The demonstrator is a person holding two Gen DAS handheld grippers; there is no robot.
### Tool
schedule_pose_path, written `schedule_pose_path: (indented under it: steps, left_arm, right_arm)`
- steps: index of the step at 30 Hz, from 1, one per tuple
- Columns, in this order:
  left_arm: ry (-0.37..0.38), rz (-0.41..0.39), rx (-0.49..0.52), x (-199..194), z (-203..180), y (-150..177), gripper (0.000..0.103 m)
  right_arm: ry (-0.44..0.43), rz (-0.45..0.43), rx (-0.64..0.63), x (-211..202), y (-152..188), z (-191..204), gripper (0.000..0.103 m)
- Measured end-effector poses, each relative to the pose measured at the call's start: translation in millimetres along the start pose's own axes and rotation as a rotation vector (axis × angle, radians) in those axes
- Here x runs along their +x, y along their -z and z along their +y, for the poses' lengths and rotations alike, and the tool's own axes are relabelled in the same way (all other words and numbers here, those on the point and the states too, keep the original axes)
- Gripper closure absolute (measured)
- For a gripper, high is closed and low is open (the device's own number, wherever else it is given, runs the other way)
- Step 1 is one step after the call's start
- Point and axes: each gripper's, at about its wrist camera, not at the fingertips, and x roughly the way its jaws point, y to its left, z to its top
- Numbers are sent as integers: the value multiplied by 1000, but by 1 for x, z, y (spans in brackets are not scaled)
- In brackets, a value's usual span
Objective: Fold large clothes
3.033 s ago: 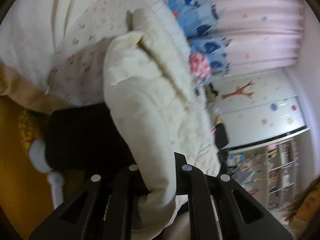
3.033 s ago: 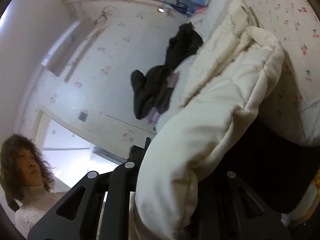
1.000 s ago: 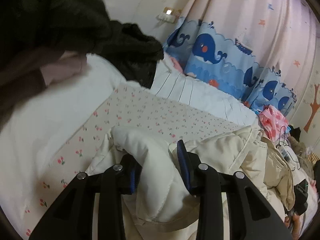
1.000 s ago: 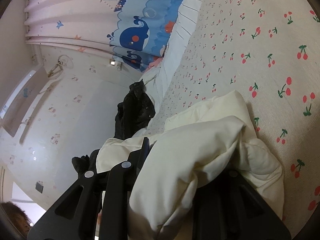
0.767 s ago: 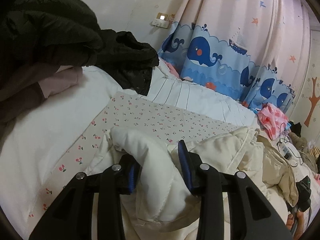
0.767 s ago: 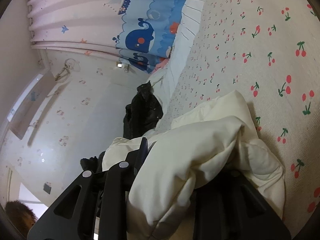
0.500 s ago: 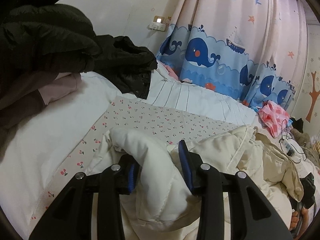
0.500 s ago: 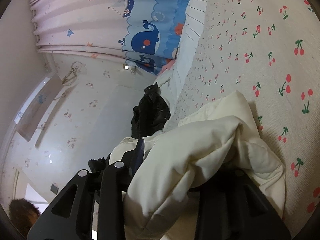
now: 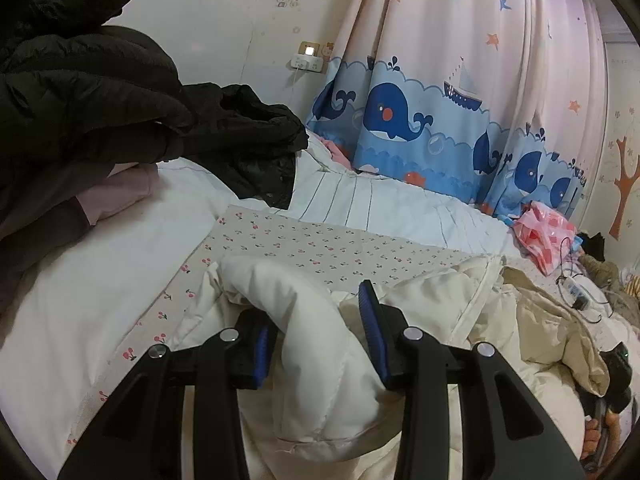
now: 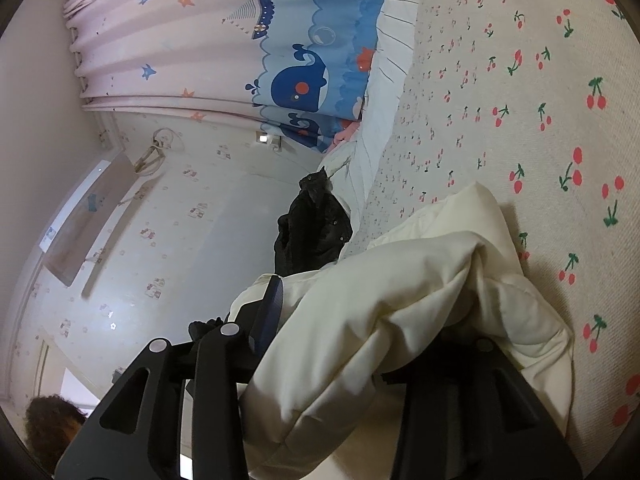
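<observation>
Left wrist view: the left tongs (image 9: 316,324) straddle a padded fold of the cream jacket (image 9: 320,360); the jaws are opening, and the blue pad (image 9: 370,320) on the right stands clear of the cloth, while contact at the other pad cannot be told. The cream jacket lies bunched on the cherry-print sheet (image 9: 320,244) of the bed, spreading toward the right. Behind it lie a white striped quilt (image 9: 384,204), black coats (image 9: 120,100) piled at the left, and a whale-print curtain (image 9: 420,120).

Right wrist view, rolled sideways: the right tongs (image 10: 360,320) hold a thick roll of the same cream jacket (image 10: 400,320) between jaws that are opening; one finger (image 10: 272,304) shows beside the cloth, the other is hidden under it. The roll rests on the cherry-print sheet (image 10: 520,80)
</observation>
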Motion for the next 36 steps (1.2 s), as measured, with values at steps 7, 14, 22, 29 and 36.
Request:
schedule_pose_path:
  steps: [7, 14, 22, 29, 36]
  left_arm:
    - [232, 147, -509, 15, 77, -5, 24]
    - [66, -45, -560, -26, 118, -25, 13]
    - [132, -48, -169, -23, 22, -39, 8]
    - [92, 103, 63, 30, -62, -29, 8]
    - [-60, 544, 136, 131, -69, 26, 8]
  right_arm:
    - [39, -10, 110, -3, -10, 5, 51]
    - [95, -100, 81, -14, -18, 67, 7]
    - [511, -17, -372, 39, -17, 167, 7]
    - [906, 216, -850, 193, 10, 182, 7]
    - [1172, 368, -669, 234, -4, 29, 7]
